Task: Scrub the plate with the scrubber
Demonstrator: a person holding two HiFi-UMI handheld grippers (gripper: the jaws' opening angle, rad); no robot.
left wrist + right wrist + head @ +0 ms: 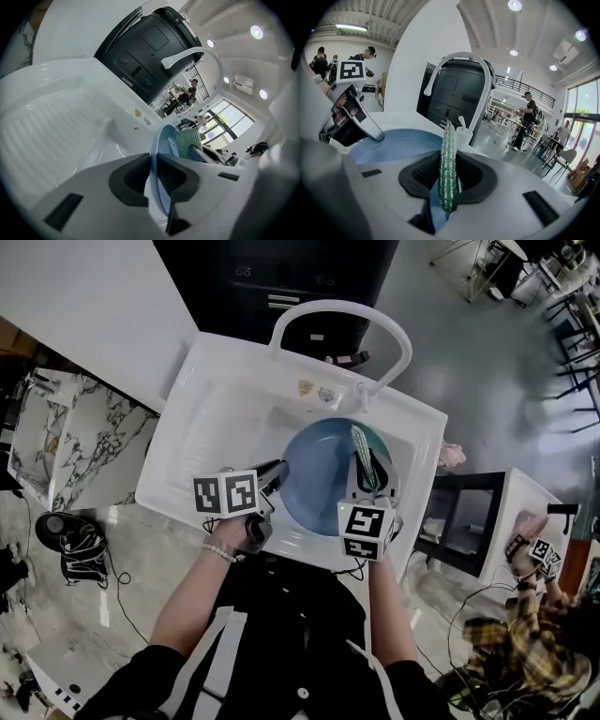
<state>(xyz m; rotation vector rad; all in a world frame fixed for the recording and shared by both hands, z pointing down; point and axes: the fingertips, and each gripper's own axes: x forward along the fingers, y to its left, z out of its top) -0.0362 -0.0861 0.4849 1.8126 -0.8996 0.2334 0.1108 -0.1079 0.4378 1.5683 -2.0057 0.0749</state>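
**Plate and scrubber both in hand, scrubbing hardly shown**

Over the white sink (211, 418) in the middle of the head view, the left hand-held gripper (279, 472) pinches the left rim of the blue plate (323, 479), holding it tilted up in the basin. The right hand-held gripper (367, 486) is clamped on the green scrubber (361, 454), which stands edge-on at the plate's right side, against or just off its face; I cannot tell whether it touches. So the pick-ups look done and the rubbing is what's left. No suds or dirt show on the plate, so how much has been scrubbed is anyone's guess.
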